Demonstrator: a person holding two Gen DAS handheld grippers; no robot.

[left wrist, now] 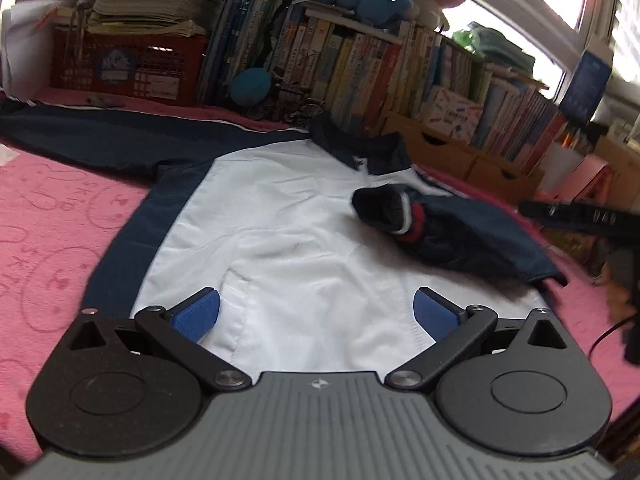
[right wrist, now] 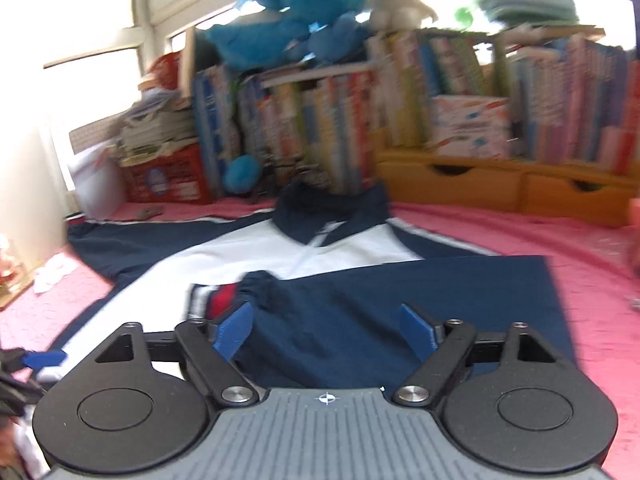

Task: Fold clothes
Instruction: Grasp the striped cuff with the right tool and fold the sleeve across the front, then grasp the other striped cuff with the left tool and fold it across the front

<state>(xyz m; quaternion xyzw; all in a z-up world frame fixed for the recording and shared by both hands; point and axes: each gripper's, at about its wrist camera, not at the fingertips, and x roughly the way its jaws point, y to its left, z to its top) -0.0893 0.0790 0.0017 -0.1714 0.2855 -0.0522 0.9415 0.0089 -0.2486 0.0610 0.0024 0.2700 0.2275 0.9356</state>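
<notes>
A navy and white jacket (left wrist: 288,220) lies flat on the pink bed cover, collar toward the books. Its right sleeve (left wrist: 460,232) is folded across the white body, the striped cuff (left wrist: 400,216) lying on the white panel. Its left sleeve (left wrist: 100,128) stretches out to the left. My left gripper (left wrist: 316,312) is open and empty, just above the white hem. In the right wrist view the jacket (right wrist: 248,264) shows again with the folded sleeve (right wrist: 380,304). My right gripper (right wrist: 326,328) is open and empty over that sleeve, near the cuff (right wrist: 216,300).
A pink bed cover (left wrist: 52,220) lies under the jacket. Rows of books (left wrist: 360,64), a red crate (left wrist: 128,64), wooden drawers (right wrist: 500,188) and plush toys (right wrist: 288,28) line the far side. The other gripper (left wrist: 592,220) shows at the right edge of the left wrist view.
</notes>
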